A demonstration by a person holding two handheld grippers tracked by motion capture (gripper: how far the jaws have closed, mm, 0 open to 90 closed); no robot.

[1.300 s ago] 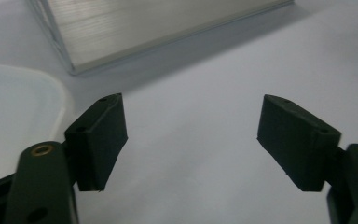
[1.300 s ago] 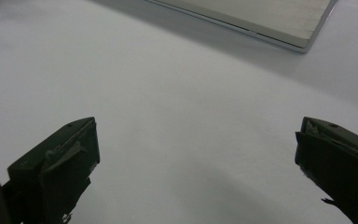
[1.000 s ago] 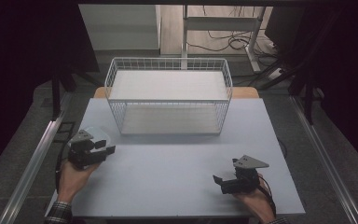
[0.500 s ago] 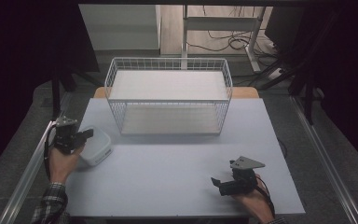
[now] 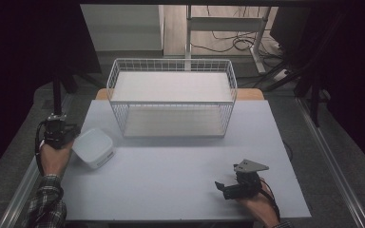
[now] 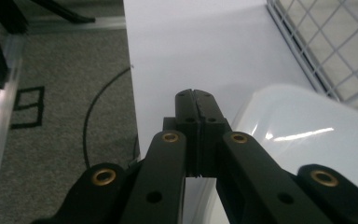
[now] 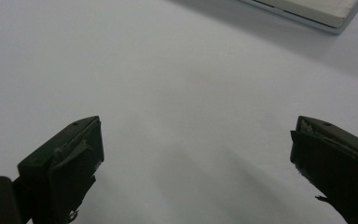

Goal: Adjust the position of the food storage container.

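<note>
Right gripper point(image 5: 224, 189) rests near the table's front edge, jaws wide and empty. Left gripper point(image 5: 62, 135), jaws pressed together, has swung to the left edge, where a white tub point(image 5: 93, 147) has newly appeared just beside it, short of the wire basket point(image 5: 171, 65). No readable writing.

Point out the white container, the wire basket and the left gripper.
white container point(image 5: 93, 147), high view, middle of its top.
wire basket point(image 5: 172, 62), high view, far rim.
left gripper point(image 6: 195, 100), left gripper view, meeting tips of its closed jaws.
</note>
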